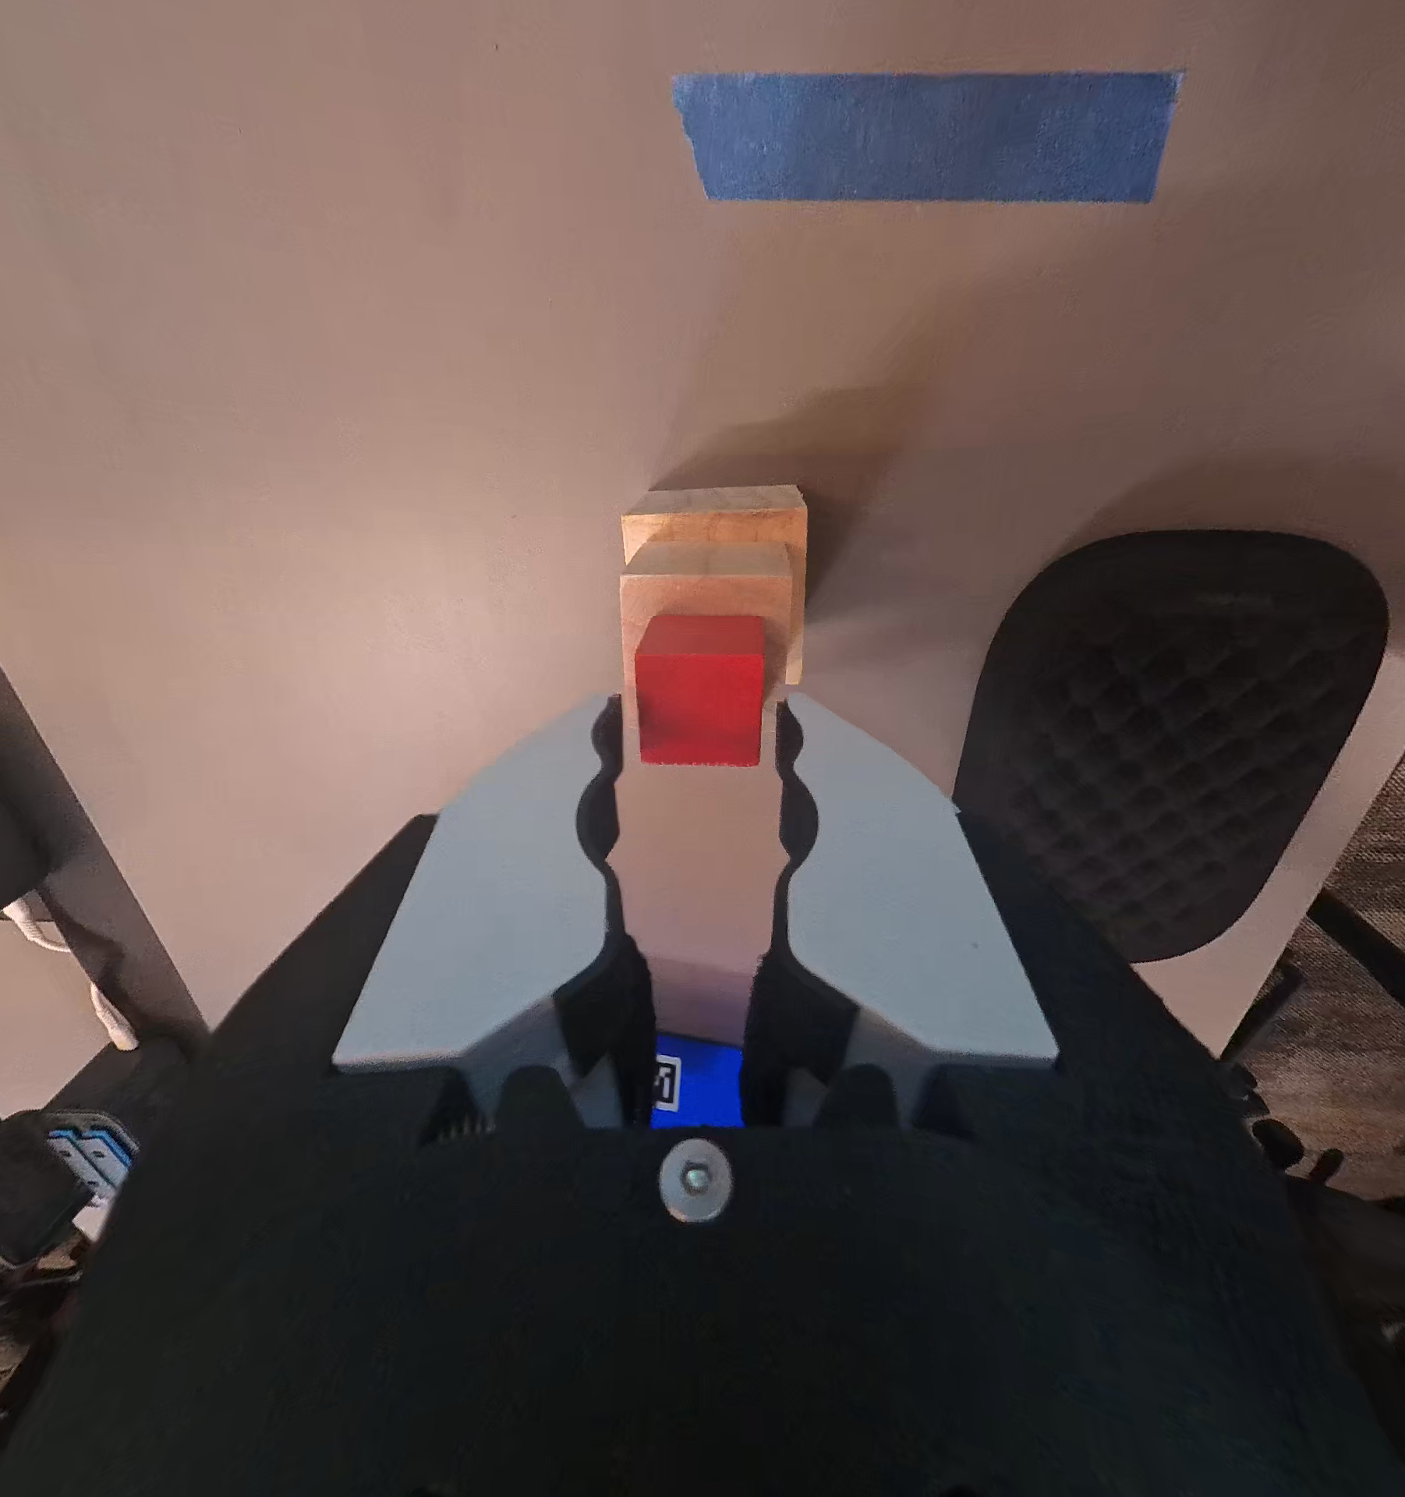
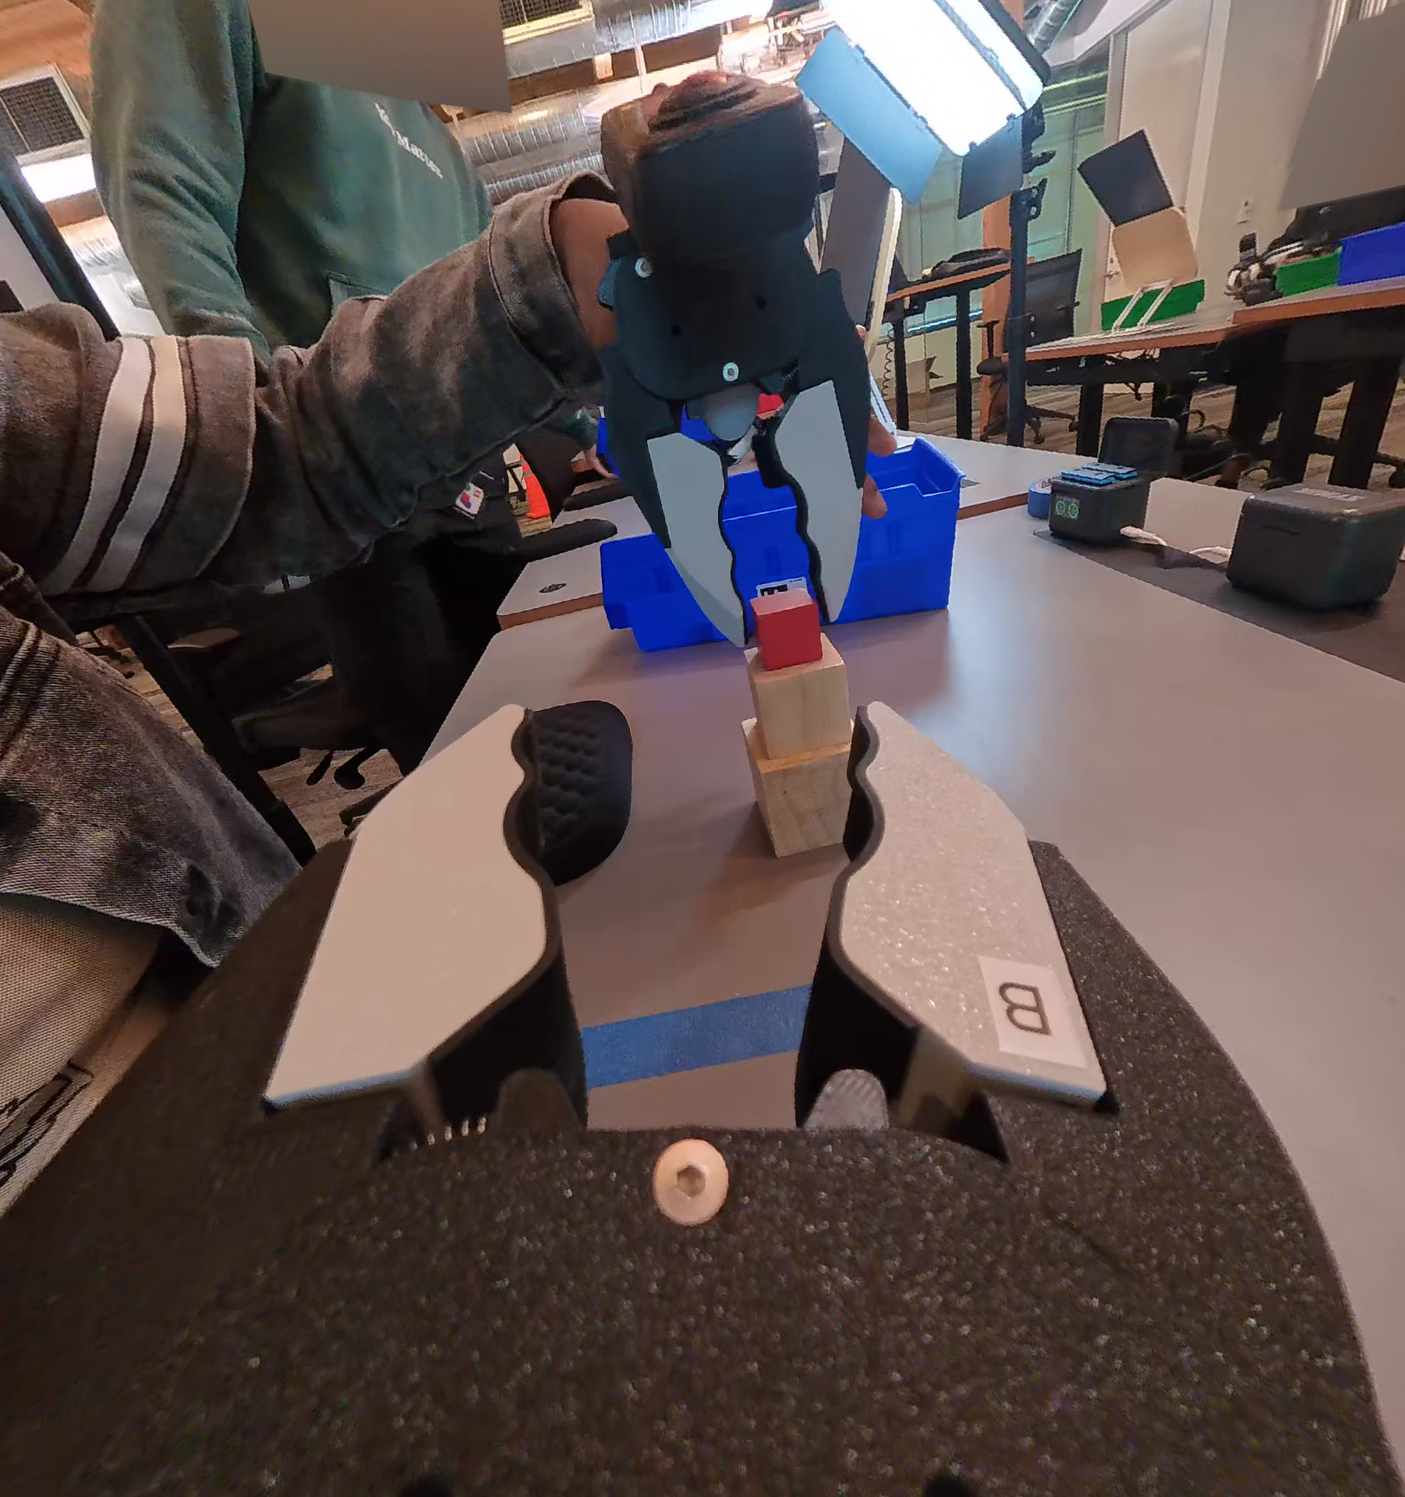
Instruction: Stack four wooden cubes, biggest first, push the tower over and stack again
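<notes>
Three cubes stand in a tower on the grey table [image 2: 1088,769]: a large wooden cube [image 2: 800,798] at the bottom, a smaller wooden cube [image 2: 800,701] on it, and a red cube [image 2: 788,636] on top. From above, the left wrist view shows the red cube [image 1: 699,688] on the middle cube [image 1: 703,575] and the large cube [image 1: 715,514]. My left gripper [image 1: 699,713] points down over the tower, its pads on either side of the red cube with a gap on each side; it is open. My right gripper [image 2: 695,713] is open and empty, low in front of the tower.
A blue bin [image 2: 885,567] stands behind the tower. A strip of blue tape [image 2: 695,1037] lies on the table near my right gripper. A black chair back [image 2: 578,778] is at the table's left edge. Dark boxes [image 2: 1323,551] sit at the far right. A person's sleeve [image 2: 318,421] reaches in from the left.
</notes>
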The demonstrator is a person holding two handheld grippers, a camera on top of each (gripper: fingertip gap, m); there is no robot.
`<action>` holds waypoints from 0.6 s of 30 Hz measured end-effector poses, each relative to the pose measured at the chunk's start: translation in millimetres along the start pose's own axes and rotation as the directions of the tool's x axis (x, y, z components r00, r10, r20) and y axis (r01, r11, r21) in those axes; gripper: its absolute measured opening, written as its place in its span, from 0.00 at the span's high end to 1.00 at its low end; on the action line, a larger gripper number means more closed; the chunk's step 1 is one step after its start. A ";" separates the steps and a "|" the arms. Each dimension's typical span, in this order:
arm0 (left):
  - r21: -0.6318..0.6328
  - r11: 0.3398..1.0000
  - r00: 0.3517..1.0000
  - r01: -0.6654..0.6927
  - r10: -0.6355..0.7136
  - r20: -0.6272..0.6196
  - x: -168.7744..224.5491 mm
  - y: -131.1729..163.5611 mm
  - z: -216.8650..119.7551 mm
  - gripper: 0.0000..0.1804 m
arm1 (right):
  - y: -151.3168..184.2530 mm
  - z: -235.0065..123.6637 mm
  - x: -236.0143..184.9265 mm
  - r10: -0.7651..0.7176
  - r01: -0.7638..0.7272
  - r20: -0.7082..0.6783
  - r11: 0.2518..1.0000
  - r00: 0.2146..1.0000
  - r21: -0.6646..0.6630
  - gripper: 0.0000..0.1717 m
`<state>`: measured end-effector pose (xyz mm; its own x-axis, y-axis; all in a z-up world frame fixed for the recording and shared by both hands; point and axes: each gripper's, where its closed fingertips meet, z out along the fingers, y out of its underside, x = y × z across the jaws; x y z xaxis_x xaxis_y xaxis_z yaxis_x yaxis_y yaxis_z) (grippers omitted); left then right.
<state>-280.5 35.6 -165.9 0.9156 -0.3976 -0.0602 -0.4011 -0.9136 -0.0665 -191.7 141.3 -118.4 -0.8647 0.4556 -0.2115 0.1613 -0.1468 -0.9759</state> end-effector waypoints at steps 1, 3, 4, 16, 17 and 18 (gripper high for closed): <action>0.000 1.000 1.000 -0.001 0.001 -0.001 0.4 0.0 0.0 0.79 | 0.0 0.1 0.0 -0.001 0.001 0.000 1.000 1.000 0.000 0.58; 0.010 1.000 1.000 -0.002 0.002 0.006 0.2 -1.0 -0.2 0.79 | 0.3 0.1 0.0 0.001 -0.001 0.001 1.000 1.000 -0.001 0.58; 0.015 1.000 1.000 -0.004 0.004 0.011 0.0 -1.5 -0.4 0.80 | 0.4 0.2 0.0 0.003 -0.003 0.002 1.000 1.000 0.000 0.58; 0.063 0.998 1.000 0.002 -0.003 0.008 1.8 -5.6 -2.0 0.80 | 0.4 0.5 -0.6 0.010 -0.010 0.009 1.000 1.000 0.005 0.58; 0.075 0.997 1.000 0.005 -0.006 0.008 2.4 -6.1 -4.2 0.78 | 0.3 0.5 -0.9 0.009 -0.009 0.010 1.000 1.000 0.005 0.58; 0.103 0.995 1.000 0.011 -0.012 0.017 1.7 -7.9 -8.1 0.75 | 0.1 0.4 -1.0 0.007 -0.007 0.009 1.000 1.000 0.005 0.58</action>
<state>-275.5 41.5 -157.4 0.9199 -0.3846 -0.0766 -0.3921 -0.9042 -0.1694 -191.0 140.5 -118.2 -0.8681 0.4462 -0.2176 0.1649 -0.1542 -0.9742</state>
